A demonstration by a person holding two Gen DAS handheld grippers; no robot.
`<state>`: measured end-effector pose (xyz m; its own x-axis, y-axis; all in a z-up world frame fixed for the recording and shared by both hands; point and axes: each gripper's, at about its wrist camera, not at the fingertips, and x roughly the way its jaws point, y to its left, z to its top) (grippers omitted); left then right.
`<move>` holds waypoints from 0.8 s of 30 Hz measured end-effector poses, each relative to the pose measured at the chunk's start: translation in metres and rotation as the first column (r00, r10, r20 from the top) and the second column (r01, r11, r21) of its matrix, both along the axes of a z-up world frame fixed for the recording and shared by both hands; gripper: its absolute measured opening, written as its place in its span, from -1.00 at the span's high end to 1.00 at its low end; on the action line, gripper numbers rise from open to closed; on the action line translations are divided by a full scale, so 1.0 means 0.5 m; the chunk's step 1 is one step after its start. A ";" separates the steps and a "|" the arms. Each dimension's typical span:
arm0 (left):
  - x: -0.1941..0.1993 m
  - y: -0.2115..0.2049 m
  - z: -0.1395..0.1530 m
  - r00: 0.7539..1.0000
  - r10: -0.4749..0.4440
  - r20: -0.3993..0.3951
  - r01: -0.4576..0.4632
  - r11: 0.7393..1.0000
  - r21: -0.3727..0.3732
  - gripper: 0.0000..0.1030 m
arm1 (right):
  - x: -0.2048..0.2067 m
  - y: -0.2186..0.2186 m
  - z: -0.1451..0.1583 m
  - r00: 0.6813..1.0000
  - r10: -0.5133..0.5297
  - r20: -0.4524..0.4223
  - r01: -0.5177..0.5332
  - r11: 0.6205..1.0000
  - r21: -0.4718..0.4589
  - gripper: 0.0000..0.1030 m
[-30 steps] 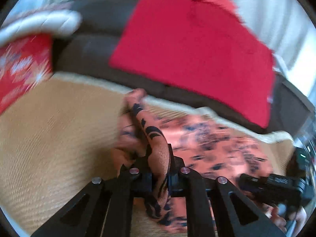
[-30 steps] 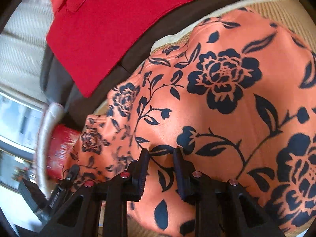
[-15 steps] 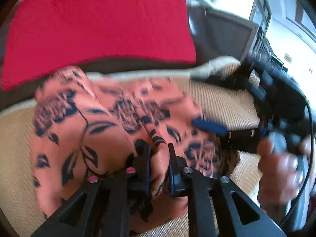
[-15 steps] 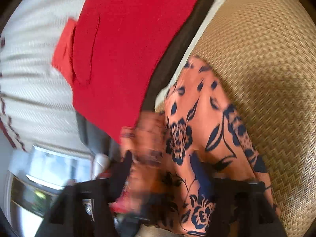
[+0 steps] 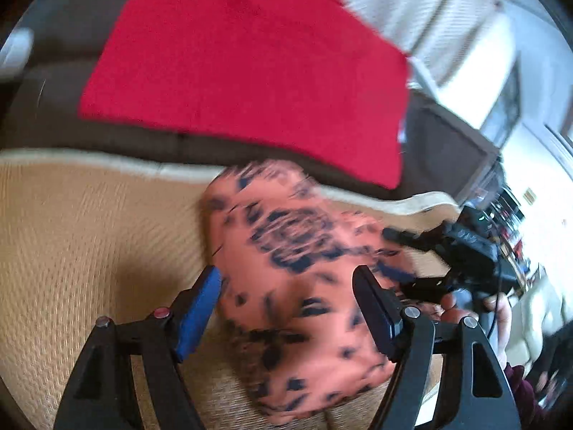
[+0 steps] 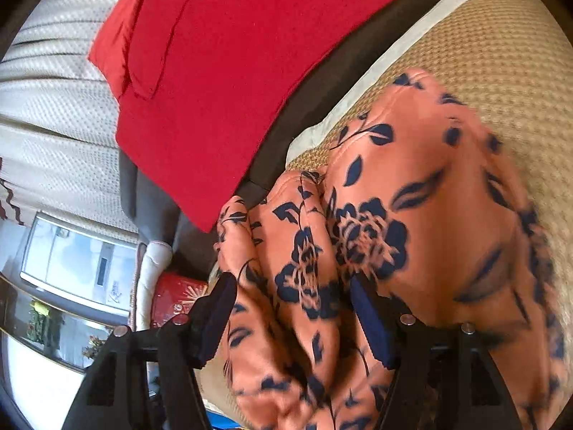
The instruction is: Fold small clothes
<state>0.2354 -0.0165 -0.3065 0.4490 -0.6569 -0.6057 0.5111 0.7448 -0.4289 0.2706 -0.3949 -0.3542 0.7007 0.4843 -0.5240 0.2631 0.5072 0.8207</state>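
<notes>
An orange garment [image 5: 308, 286] with a dark blue flower print lies bunched and folded over on a woven tan mat [image 5: 89, 236]. It also fills the right wrist view [image 6: 412, 251]. My left gripper [image 5: 286, 286] is open, its jaws wide apart just above the cloth, holding nothing. My right gripper [image 6: 293, 294] is open too, with the cloth lying loose between and under its jaws. The right gripper also shows in the left wrist view [image 5: 462, 254] at the garment's right edge. The left view is blurred by motion.
A red cloth [image 5: 243, 71] lies over a dark brown sofa back [image 5: 53, 122] behind the mat; it also shows in the right wrist view [image 6: 232, 71]. A white textured curtain [image 6: 53, 107] hangs at the left. A red printed box [image 6: 175, 297] sits beyond the mat's edge.
Both grippers were shut on the orange garment; now both have opened and let it go. The garment has dropped onto the mat in a folded heap.
</notes>
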 end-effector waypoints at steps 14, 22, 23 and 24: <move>-0.017 -0.053 -0.059 0.991 -0.128 -0.050 0.133 0.985 0.110 -0.47 | 0.105 0.200 0.031 0.972 0.232 -0.048 -0.235 0.927 -0.292 0.48; -0.056 -0.087 0.012 0.989 -0.130 0.069 0.134 0.989 -0.062 -0.50 | -0.028 0.143 0.208 0.979 0.070 0.194 0.024 0.893 -0.448 0.56; -0.062 -0.104 0.012 0.988 -0.141 0.069 0.145 0.988 -0.062 -0.50 | -0.047 0.125 0.225 0.975 0.042 0.219 0.063 0.891 -0.451 0.56; -0.065 -0.118 0.007 0.987 -0.151 0.062 0.154 0.987 -0.051 -0.51 | -0.072 0.101 0.234 0.972 0.011 0.235 0.102 0.881 -0.462 0.56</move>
<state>0.2030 -0.0754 -0.3030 0.3745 -0.7521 -0.5423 0.6419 0.6323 -0.4337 0.2348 -0.3443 -0.2374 0.8416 0.1863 -0.5070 0.1331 0.8382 0.5289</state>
